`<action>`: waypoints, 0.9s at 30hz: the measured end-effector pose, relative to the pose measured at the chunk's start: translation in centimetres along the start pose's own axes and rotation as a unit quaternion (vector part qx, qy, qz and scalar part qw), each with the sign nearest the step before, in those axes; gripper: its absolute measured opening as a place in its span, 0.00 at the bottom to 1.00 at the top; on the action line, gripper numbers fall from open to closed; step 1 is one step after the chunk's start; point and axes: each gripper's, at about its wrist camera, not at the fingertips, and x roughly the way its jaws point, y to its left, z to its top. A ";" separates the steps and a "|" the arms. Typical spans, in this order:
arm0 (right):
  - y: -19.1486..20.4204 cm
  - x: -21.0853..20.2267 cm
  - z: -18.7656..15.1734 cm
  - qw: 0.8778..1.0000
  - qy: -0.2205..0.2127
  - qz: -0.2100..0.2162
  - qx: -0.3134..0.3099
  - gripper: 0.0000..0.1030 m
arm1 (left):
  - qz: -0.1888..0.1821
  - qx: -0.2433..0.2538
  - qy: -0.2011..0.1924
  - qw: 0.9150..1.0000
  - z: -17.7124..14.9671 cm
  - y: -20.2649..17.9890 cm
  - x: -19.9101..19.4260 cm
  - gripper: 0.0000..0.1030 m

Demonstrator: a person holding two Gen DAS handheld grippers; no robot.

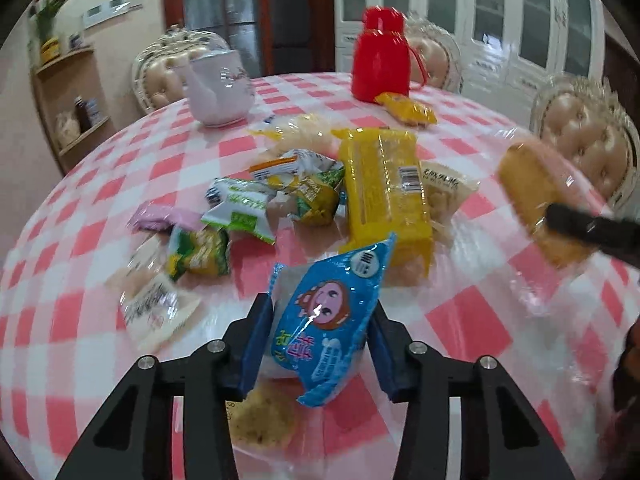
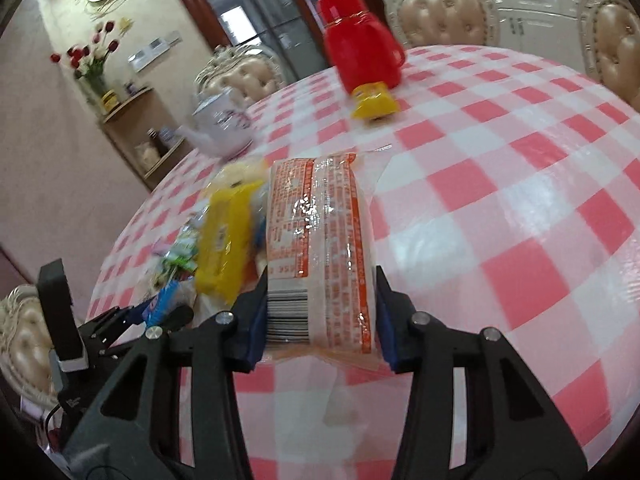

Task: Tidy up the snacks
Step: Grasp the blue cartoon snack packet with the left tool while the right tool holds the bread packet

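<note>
A: Where does the snack pile (image 1: 304, 192) lie on the table (image 1: 480, 320)?
B: Centre. Teapot (image 1: 218, 88) behind at eleven o'clock, flask (image 1: 380, 64) at one, a packet (image 1: 406, 110) before it.

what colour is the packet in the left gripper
Bright blue with a cartoon face, the snack packet pinched in the left gripper; clearest in the left wrist view.
</note>
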 end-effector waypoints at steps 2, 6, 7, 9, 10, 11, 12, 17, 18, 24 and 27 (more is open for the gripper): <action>1.1 0.2 -0.4 1.000 0.004 0.005 -0.018 0.48 | -0.004 -0.040 -0.011 0.999 -0.9 0.8 -1.5 0.43; 2.8 0.1 -1.8 0.999 0.015 0.026 -0.038 0.48 | -0.006 -0.106 -0.032 0.994 -3.1 2.3 -4.4 0.41; 3.3 0.1 -2.2 0.998 0.017 0.029 -0.044 0.48 | -0.005 -0.116 -0.037 0.993 -3.6 2.6 -5.0 0.40; 4.0 -0.1 -3.0 0.998 0.021 0.035 -0.053 0.47 | -0.007 -0.133 -0.046 0.990 -4.5 3.1 -6.0 0.39; 4.2 -0.2 -3.3 0.998 0.024 0.038 -0.054 0.48 | -0.010 -0.141 -0.049 0.989 -4.8 3.4 -6.4 0.39; 4.5 -0.3 -3.7 0.997 0.026 0.044 -0.057 0.48 | -0.011 -0.146 -0.051 0.988 -5.2 3.6 -6.8 0.38; 4.6 -0.5 -4.0 0.997 0.028 0.049 -0.057 0.48 | -0.013 -0.148 -0.054 0.987 -5.4 3.7 -7.2 0.38; 6.0 -1.0 -5.2 0.995 0.031 0.074 -0.065 0.48 | -0.006 -0.142 -0.067 0.988 -6.6 3.8 -9.0 0.34; 6.3 -1.1 -5.4 0.994 0.031 0.076 -0.068 0.48 | -0.002 -0.139 -0.066 0.988 -6.7 3.8 -9.2 0.34; 7.9 -0.5 -6.7 0.992 0.049 0.087 -0.082 0.48 | 0.017 -0.091 -0.025 0.995 -7.0 3.0 -8.0 0.56; 8.1 -0.2 -6.9 0.991 0.056 0.084 -0.086 0.47 | 0.028 -0.091 -0.005 0.995 -7.1 2.9 -6.2 0.69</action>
